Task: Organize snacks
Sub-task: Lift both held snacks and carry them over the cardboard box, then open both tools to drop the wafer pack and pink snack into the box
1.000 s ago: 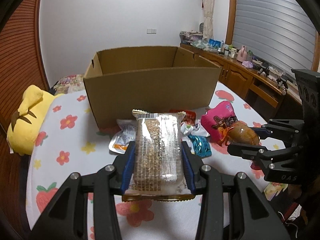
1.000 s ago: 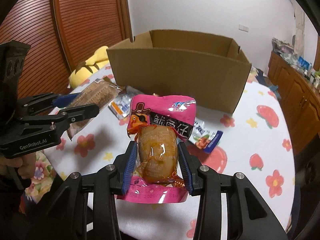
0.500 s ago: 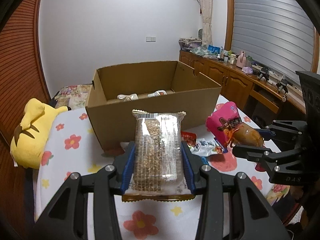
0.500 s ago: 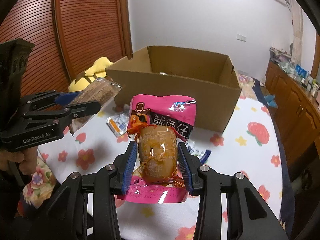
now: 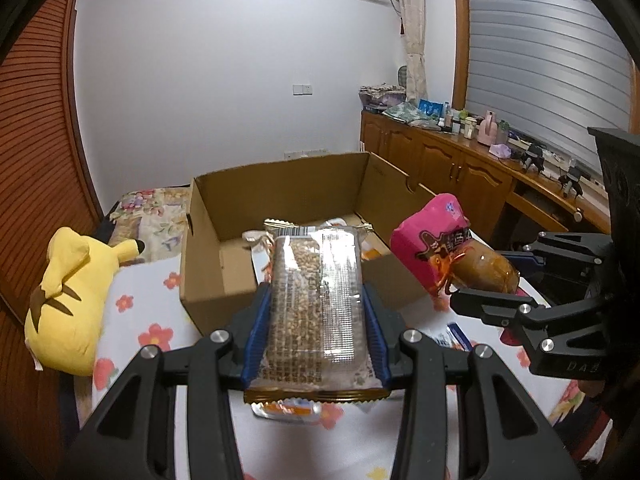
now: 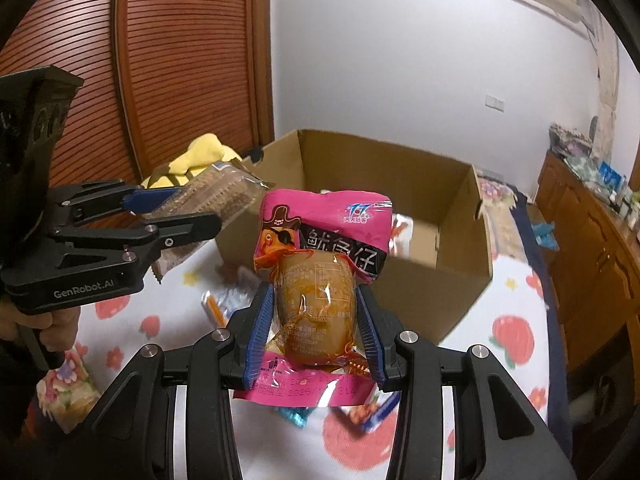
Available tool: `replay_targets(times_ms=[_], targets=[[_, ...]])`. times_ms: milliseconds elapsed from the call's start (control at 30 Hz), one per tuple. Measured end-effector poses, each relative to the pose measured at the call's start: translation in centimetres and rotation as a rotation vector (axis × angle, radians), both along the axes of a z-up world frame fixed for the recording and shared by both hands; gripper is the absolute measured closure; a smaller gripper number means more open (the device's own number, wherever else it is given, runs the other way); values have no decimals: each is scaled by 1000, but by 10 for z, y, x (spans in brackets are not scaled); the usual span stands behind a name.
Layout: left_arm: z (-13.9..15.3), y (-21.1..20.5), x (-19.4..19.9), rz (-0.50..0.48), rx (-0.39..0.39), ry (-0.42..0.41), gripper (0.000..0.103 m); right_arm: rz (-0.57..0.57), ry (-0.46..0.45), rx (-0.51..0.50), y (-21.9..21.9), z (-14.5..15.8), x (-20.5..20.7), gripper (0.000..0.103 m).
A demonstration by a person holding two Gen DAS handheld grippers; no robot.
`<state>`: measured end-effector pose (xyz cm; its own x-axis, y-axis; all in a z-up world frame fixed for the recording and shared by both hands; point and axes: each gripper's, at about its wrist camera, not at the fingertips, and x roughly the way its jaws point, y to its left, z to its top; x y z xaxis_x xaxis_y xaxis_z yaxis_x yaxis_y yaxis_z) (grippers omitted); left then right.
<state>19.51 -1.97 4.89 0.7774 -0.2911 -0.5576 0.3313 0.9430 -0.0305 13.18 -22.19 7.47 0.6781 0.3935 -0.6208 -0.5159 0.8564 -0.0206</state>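
My left gripper is shut on a clear-wrapped brown grain bar and holds it in the air just before the open cardboard box. My right gripper is shut on a pink squid snack pack with a brown pouch front, also raised near the box. Each gripper shows in the other's view: the right one with the pink pack, the left one with the bar. A few snack packets lie inside the box.
Loose snack packets lie on the flower-print tablecloth below the grippers. A yellow plush toy lies at the table's left. A wooden cabinet with clutter stands along the right wall.
Both grippers have risen and moved toward the box with their snacks still held; the box's inside now shows from above.
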Motion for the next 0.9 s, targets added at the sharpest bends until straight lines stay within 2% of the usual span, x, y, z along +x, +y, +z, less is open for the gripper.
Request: replay_targets(times_ms=[300,600,900], targets=[[4,3,48,19,32,23,61,31,-11,-11,3,11,50,61],[-7,-2,94,26,73,61,61,44,22,-20,2,2,97,61],[-17,-11,124,25,98,87,61,37,58,-29,-2,-9,124,61]])
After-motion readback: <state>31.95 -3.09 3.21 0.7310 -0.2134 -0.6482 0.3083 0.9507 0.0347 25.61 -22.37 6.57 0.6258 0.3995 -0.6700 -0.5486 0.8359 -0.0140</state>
